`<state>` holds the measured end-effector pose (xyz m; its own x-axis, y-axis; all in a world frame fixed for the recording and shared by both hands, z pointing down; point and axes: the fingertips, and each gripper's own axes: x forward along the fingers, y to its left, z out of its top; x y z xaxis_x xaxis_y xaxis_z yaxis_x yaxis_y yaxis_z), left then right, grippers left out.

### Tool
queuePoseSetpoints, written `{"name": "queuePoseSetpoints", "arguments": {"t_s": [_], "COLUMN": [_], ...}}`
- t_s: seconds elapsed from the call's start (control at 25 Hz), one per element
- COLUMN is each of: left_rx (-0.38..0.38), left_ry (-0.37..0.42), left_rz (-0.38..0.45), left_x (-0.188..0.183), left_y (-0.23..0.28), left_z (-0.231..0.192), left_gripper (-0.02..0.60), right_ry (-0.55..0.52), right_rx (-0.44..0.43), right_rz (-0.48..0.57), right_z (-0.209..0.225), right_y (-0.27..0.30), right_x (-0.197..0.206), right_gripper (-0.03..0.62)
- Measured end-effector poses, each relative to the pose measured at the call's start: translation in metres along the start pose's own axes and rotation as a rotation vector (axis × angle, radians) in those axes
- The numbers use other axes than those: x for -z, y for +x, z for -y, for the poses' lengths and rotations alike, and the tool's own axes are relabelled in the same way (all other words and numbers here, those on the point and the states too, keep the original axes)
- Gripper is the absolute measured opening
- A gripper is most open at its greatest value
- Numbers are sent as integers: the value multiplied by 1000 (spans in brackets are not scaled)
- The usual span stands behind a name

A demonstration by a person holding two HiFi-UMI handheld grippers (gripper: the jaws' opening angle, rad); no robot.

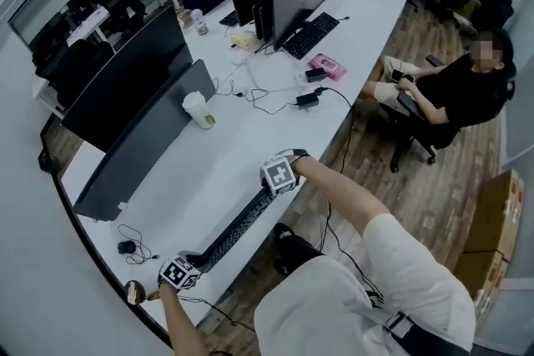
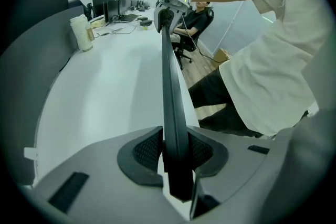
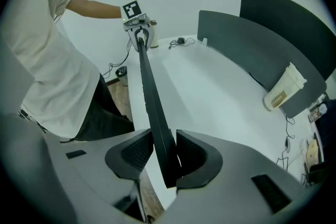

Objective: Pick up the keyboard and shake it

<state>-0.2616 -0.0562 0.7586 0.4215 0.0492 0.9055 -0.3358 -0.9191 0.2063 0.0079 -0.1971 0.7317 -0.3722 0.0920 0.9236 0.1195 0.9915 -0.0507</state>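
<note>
Nearby, a cup (image 1: 197, 108) stands beyond the keyboard (image 1: 238, 231), beside a monitor (image 1: 142, 142).

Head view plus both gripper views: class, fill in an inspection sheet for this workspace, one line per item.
Surface: long white desk, shared with other workstations farther along.
Job's things: black keyboard, turned on edge along the desk's near edge, held at both ends.
Clutter: cup by the monitor; pink box and charger farther along.
Grippers: left gripper shut on one end of the keyboard; right gripper shut on the other end.
Cables: loose cable by a small black device; charger cable drops over the desk edge.
Surroundings: person seated in a chair, wood floor, cardboard boxes.
</note>
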Motion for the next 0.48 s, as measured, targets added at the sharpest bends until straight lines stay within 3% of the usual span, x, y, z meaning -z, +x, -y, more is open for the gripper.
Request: {"name": "queuePoseSetpoints", "arguments": {"t_s": [0.24,0.48], "left_rx": [40,27], "left_ry": [52,69], "left_rz": [-119,-183], "left_x": [2,-3], "left_y": [3,8], "left_z": [10,11], "left_gripper": [110,114], "right_ry": [-56,-152], "right_rx": [-14,-21], "right_rz": [-84,-87], "right_z": [-17,-28], "right_y": [0,-3], "right_x": [3,-10], "right_gripper": [137,132]}}
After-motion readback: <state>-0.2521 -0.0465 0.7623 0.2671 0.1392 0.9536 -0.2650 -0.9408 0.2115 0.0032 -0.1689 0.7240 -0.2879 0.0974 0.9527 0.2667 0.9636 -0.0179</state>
